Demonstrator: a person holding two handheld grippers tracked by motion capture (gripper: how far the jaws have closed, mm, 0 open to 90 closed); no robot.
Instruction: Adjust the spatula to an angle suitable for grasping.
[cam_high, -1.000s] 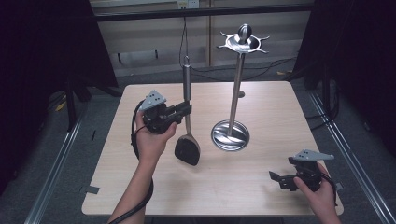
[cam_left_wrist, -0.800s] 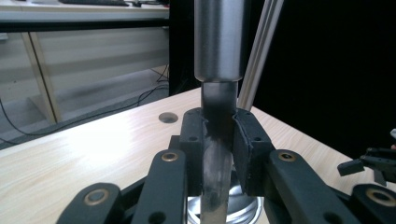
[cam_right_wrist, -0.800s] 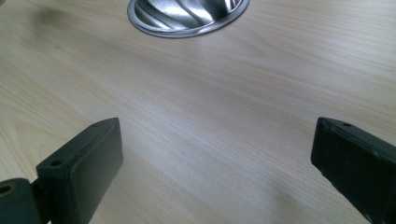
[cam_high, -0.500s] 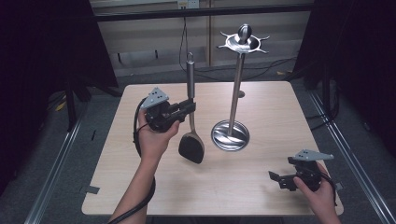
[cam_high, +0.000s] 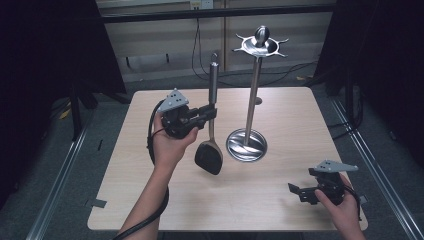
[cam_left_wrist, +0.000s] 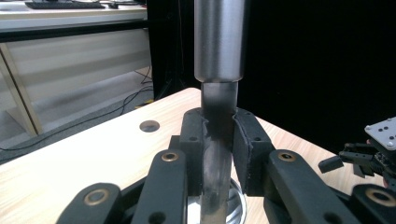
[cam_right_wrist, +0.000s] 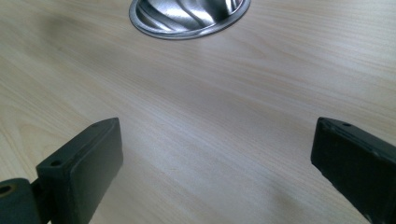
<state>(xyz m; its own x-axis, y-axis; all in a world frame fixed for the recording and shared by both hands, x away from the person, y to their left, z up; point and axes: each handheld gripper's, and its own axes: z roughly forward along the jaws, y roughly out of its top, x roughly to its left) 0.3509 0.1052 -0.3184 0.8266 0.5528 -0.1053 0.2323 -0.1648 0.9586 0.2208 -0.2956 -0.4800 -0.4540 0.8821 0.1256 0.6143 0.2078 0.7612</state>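
Note:
A spatula with a black blade and a steel handle hangs upright above the table, blade down. My left gripper is shut on its neck; in the left gripper view the two pads squeeze the dark neck just under the steel handle. Right of it stands a steel utensil stand with a round base and a star-shaped hook ring on top. My right gripper rests low at the table's front right, open, with bare wood between its fingers.
The wooden table has a small round hole near its far edge. The stand's base lies ahead of the right gripper. Dark curtains and floor cables surround the table.
My left gripper has carried the spatula a little to the right, toward the stand. The right gripper has stayed where it was.

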